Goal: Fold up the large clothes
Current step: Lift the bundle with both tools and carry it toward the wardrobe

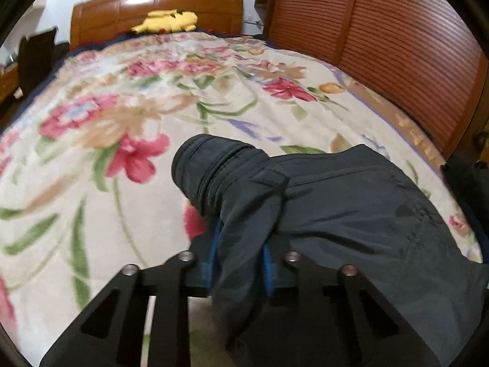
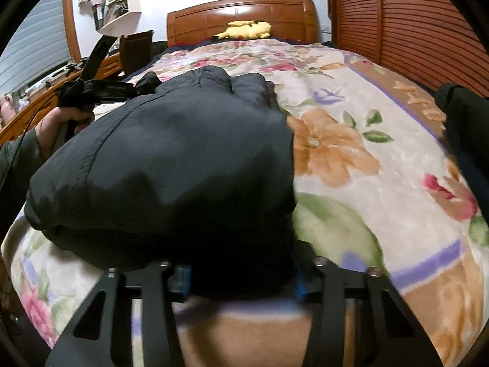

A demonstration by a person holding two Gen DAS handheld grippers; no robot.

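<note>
Covering the whole bed, the flowered blanket is the ground for everything, and on its near part lies the dark jacket, bunched up rather than spread flat. Its long axis runs roughly across the bed between the two hands, so my guess is that the coming move is a lift or a carry-over by both ends together.

The sleeve sticks forward and up from the left gripper; the blue pads stand close together with a fold of sleeve cloth pinched between them. The right gripper has its jaws set wider, with a thick roll of the jacket's body filling the gap and its blue pads pressing the cloth at each side. Neither hand is nearer than the other: both already have cloth.

Only the right wrist view shows the person's left hand on its handle at the jacket's far side, and the jacket's full bulk. Only the left wrist view shows the open cuff and how the sleeve joins the body to the right.

A yellow plush toy lies at the wooden headboard, well apart from the work.
</note>
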